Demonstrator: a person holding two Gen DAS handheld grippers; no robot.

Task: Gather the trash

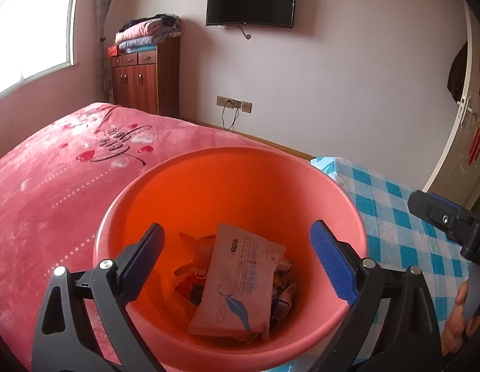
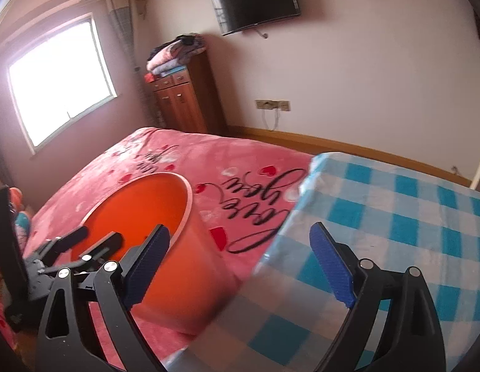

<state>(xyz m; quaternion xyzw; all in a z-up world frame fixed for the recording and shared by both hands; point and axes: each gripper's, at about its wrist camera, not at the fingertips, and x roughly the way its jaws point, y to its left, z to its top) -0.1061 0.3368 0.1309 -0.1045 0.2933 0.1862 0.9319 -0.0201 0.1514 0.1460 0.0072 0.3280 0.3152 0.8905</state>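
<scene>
An orange-pink plastic bin (image 1: 240,183) stands on the pink bed right below my left gripper (image 1: 236,263), which is open and empty above its mouth. Inside lie a beige tissue packet (image 1: 236,282) with a blue feather print and several snack wrappers (image 1: 193,279). The bin also shows in the right wrist view (image 2: 178,266), at the lower left. My right gripper (image 2: 240,266) is open and empty, above the gap between the bin and the blue checked cloth (image 2: 394,217). The right gripper's finger shows at the right edge of the left wrist view (image 1: 441,217).
The pink blanket (image 1: 54,170) with heart print covers the bed. The blue-white checked cloth (image 1: 394,217) covers a surface to the right of the bin. A wooden cabinet (image 1: 143,77) with folded blankets, a wall TV (image 1: 250,1) and a door (image 1: 469,124) stand farther off.
</scene>
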